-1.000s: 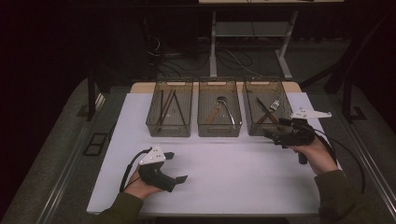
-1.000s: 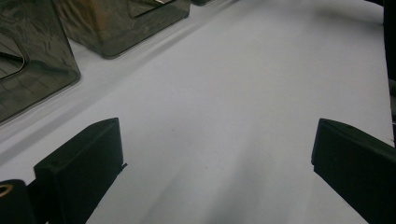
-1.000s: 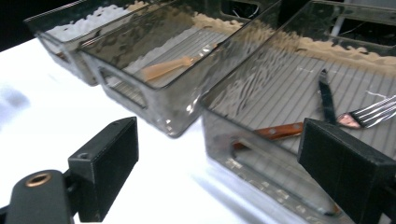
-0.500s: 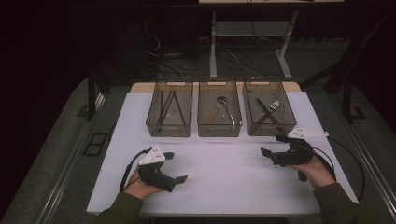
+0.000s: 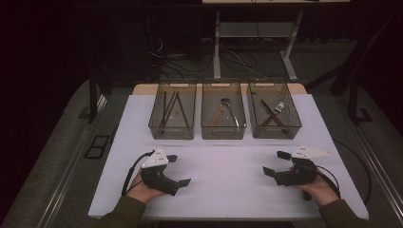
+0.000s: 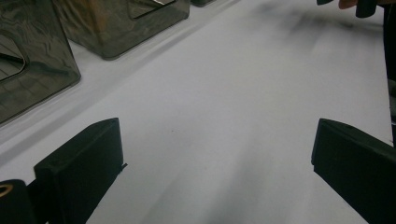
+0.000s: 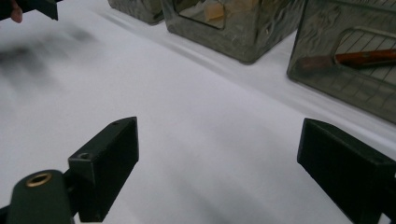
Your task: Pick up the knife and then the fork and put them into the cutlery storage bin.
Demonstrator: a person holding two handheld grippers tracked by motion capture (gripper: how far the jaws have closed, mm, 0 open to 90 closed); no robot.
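My left gripper (image 5: 177,170) rests low over the white table (image 5: 223,166) at the front left, jaws wide open with nothing between them; its own view shows both black jaws apart over bare table (image 6: 219,140). At the front right, my right gripper (image 5: 276,163) is open and empty too, pointing left across the table, with bare white surface (image 7: 210,154) between its jaws. Three smoky plastic bins stand in a row at the back: the left bin (image 5: 172,115) holds dark sticks, the middle bin (image 5: 223,115) a spoon, the right bin (image 5: 273,114) a fork and wooden-handled pieces.
Bin walls (image 6: 32,70) rise close on the left of the left gripper view and bin walls (image 7: 345,70) on the right of the right gripper view. Dark floor, cables and a desk frame (image 5: 218,38) lie beyond the table's far edge.
My right gripper has come down and back from beside the right bin to the front right of the table, still open. The left gripper has stayed put.
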